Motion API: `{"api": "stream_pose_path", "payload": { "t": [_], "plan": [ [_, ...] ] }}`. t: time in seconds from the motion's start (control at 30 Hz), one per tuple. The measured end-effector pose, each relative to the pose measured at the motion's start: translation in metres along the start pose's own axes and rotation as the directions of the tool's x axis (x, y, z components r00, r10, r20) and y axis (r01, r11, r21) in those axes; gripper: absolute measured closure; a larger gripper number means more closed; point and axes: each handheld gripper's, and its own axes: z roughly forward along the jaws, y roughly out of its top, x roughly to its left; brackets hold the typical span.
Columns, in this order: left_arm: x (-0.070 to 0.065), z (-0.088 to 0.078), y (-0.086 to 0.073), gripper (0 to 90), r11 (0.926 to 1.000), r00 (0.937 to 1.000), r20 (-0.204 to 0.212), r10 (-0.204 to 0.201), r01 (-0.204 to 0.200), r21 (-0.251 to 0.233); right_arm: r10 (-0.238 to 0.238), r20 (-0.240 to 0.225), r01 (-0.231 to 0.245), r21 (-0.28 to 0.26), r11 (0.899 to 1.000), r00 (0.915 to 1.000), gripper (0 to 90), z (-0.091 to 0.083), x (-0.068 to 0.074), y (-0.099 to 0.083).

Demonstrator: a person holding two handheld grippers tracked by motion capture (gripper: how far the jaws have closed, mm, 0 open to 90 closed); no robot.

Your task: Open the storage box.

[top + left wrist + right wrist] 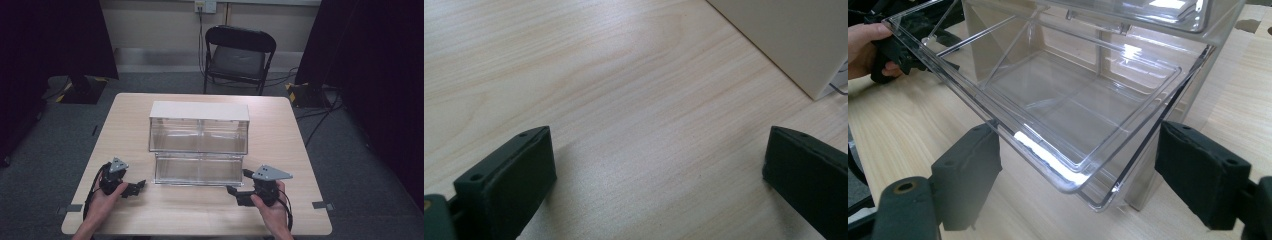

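Gripper on my left [141,184] is spread wide over bare tabletop [624,90], nothing between its jaws, with the pale side wall of the drawer unit [794,40] ahead and off to its right. It sits just left of the pulled-out lower drawer [198,170], near the front left corner but not touching as far as I can tell.

Moving across, the drawer is clear plastic, empty, sticking out toward me from under the upper tier of the unit [199,127].

Right gripper [231,191] is also spread open, jaws either side of the drawer's near right corner in its own view, the clear front rim [1048,160] running between them without either pad closing on it.

My read: the step is sliding this drawer, probably back in. To do it well I'd set both grippers evenly on the front face, one toward each end, and push straight. Clear plastic is slick, and one-sided pressure would likely skew the drawer and jam it in its track.
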Motion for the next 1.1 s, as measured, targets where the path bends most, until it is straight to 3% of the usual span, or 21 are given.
{"api": "stream_pose_path", "payload": {
  "t": [1.1],
  "plan": [
    [-0.0001, 0.0000, 0.0000, 0.0, 1.0000, 1.0000, 0.000, -0.001, 0.001, 0.000, 0.015, -0.008, -0.015, -0.010, 1.000, 0.9999, 13.7, -0.0011, -0.0007, 0.0062]
  ]
}}
